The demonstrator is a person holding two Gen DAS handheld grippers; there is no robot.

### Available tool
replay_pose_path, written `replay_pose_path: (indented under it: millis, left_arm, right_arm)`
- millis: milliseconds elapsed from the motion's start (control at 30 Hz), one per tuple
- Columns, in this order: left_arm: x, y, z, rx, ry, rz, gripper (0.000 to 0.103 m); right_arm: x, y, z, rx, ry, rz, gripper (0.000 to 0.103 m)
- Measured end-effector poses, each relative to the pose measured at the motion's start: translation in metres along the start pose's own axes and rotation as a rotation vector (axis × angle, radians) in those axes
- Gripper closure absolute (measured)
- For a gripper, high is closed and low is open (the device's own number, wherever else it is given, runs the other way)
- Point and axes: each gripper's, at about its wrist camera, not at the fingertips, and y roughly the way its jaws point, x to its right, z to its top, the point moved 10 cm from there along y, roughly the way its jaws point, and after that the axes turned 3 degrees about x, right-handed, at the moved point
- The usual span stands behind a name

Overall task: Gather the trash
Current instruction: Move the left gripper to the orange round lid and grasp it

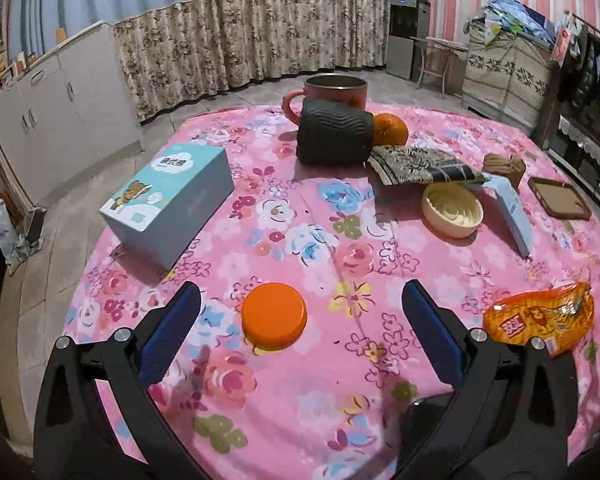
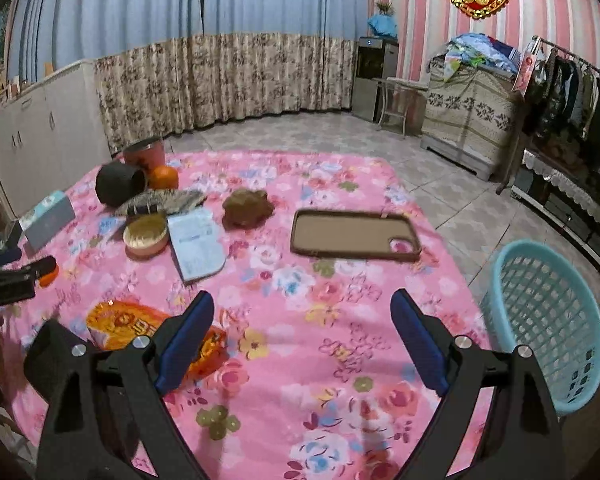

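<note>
An orange snack wrapper (image 1: 540, 318) lies on the pink floral cloth at the right in the left wrist view; it also shows in the right wrist view (image 2: 132, 326), partly behind my right gripper's left finger. An orange round lid (image 1: 274, 316) lies between the fingers of my left gripper (image 1: 300, 304), which is open and empty. My right gripper (image 2: 302, 316) is open and empty above bare cloth. A light blue mesh basket (image 2: 548, 328) stands at the table's right edge.
On the table are a blue box (image 1: 170, 204), a black ribbed cup on its side (image 1: 334, 132), a pink mug (image 1: 336, 90), an orange (image 1: 390, 128), a cream bowl (image 1: 452, 210), a booklet (image 2: 196, 242), a brown phone case (image 2: 354, 234) and a brown lump (image 2: 246, 208).
</note>
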Motion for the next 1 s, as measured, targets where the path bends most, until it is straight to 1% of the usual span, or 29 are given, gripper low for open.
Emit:
replay_pose_path:
  millis: [33, 100, 167, 333, 400, 433, 533, 567, 667, 733, 867, 1000]
  left_arm:
    - [0.000, 0.003, 0.000, -0.004, 0.007, 0.002, 0.008]
    - [-0.001, 0.011, -0.003, -0.028, 0.005, -0.008, 0.018]
    - [-0.005, 0.018, -0.007, -0.059, -0.022, -0.021, 0.026]
    - [-0.015, 0.029, -0.012, -0.098, -0.062, -0.023, 0.034]
    - [-0.015, 0.032, -0.014, -0.114, -0.072, -0.032, 0.045]
    - [-0.015, 0.032, -0.013, -0.114, -0.072, -0.030, 0.046]
    - [-0.014, 0.032, -0.012, -0.109, -0.072, -0.042, 0.056]
    - [-0.014, 0.031, -0.012, -0.106, -0.074, -0.045, 0.064]
    - [-0.014, 0.030, -0.012, -0.102, -0.084, -0.052, 0.065]
    - [-0.014, 0.026, -0.011, -0.086, -0.079, -0.044, 0.065]
    - [-0.008, 0.008, 0.000, -0.024, -0.077, -0.056, 0.065]
    - [0.009, -0.012, 0.009, 0.035, -0.032, -0.066, 0.065]
  right_arm:
    - [-0.001, 0.003, -0.003, -0.012, -0.003, 0.004, 0.015]
    - [-0.002, 0.007, -0.006, -0.023, 0.000, 0.002, 0.015]
    - [-0.002, 0.010, -0.007, -0.030, 0.012, 0.006, 0.015]
    - [-0.007, 0.013, -0.009, -0.038, 0.008, 0.015, 0.015]
    - [-0.008, 0.013, -0.010, -0.041, 0.005, 0.016, 0.015]
    - [-0.009, 0.014, -0.010, -0.042, 0.002, 0.017, 0.015]
    - [-0.011, 0.014, -0.011, -0.046, -0.003, 0.018, 0.015]
    - [-0.012, 0.014, -0.011, -0.047, -0.003, 0.021, 0.015]
    - [-0.015, 0.014, -0.012, -0.047, -0.007, 0.026, 0.015]
    - [-0.018, 0.016, -0.014, -0.053, -0.008, 0.032, 0.015]
    - [-0.021, 0.022, -0.020, -0.075, 0.002, 0.041, 0.015]
    - [-0.022, 0.030, -0.027, -0.098, 0.022, 0.042, 0.015]
